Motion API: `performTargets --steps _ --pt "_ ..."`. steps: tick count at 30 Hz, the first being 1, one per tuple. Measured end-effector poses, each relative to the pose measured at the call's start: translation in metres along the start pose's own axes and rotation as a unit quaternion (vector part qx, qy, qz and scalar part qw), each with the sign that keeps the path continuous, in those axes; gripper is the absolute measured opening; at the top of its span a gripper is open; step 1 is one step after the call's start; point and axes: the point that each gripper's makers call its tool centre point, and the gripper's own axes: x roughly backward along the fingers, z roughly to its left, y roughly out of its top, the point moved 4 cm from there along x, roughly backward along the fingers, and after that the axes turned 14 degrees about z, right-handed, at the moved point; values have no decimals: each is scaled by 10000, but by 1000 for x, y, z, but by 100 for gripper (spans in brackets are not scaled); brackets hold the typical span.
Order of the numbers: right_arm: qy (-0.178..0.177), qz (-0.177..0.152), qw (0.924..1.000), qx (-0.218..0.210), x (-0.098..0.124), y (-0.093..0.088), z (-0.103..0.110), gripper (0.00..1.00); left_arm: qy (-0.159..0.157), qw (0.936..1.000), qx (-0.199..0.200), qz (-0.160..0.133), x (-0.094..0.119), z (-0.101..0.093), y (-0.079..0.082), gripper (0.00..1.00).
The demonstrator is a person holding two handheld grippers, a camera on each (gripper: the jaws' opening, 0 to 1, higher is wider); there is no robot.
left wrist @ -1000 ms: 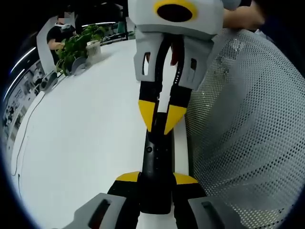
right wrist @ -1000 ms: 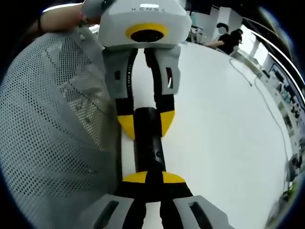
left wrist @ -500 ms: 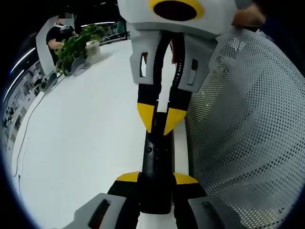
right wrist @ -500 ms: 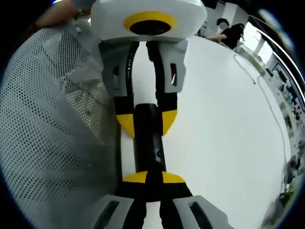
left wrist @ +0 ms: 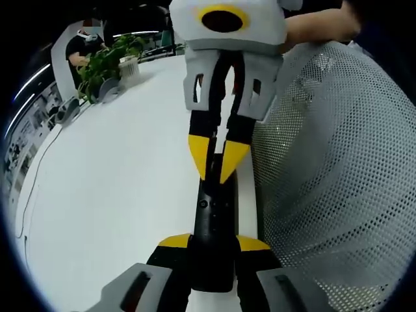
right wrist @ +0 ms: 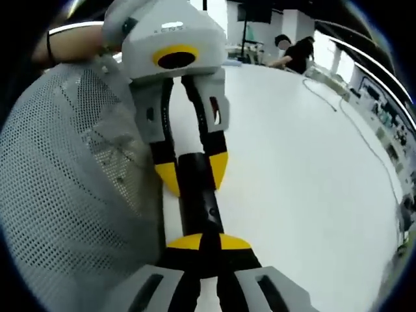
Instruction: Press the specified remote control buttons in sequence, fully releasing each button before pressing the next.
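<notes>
The black remote control point(left wrist: 211, 227) is held lengthwise between the two pairs of tongs above the white desk point(left wrist: 117, 195). In the left gripper view, the left tongs point(left wrist: 213, 244) pinch the near end of the remote between their yellow tips, and the right tongs point(left wrist: 218, 161) come in from the top, their yellow tips drawn almost together and pointing down onto the remote's far end. A small round button shows on the remote's upper face.

In the right gripper view the same hold shows from the other side: the right tongs point(right wrist: 207, 242) sit nearly pressed together over one end of the remote point(right wrist: 197, 201), and the left tongs point(right wrist: 192, 172) grip the opposite end on both flanks.

A white perforated mesh surface point(left wrist: 331, 162) stands just beside the remote. A potted plant point(left wrist: 107, 62) sits at the far edge of the desk, and a cable point(right wrist: 364, 140) trails across it.
</notes>
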Motion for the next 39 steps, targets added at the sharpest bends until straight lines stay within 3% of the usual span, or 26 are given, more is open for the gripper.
performTargets --steps 3,6,15,22,24,31,36,39 --pt "-123 115 9993 334 -1 2 1 4 -3 10000 -8 11 0 0 0 25" --pt "-165 175 9990 382 -1 3 2 4 -6 10000 -15 17 0 0 0 25" --pt "-101 138 9998 138 -1 3 0 4 -14 10000 -15 20 0 0 0 25" --pt "-148 217 9993 266 -2 4 2 4 -16 10000 -16 20 0 0 0 25" --pt "-231 371 9978 494 -2 5 2 4 -18 10000 -14 20 0 0 0 25" --pt "-374 831 9942 570 -5 9 4 4 -15 10000 27 21 0 1 1 25" --pt "-310 754 9960 366 -3 6 1 4 -17 10000 21 44 0 1 1 25" --pt "-442 634 9962 406 -3 6 3 4 -22 10000 29 39 0 2 1 25"
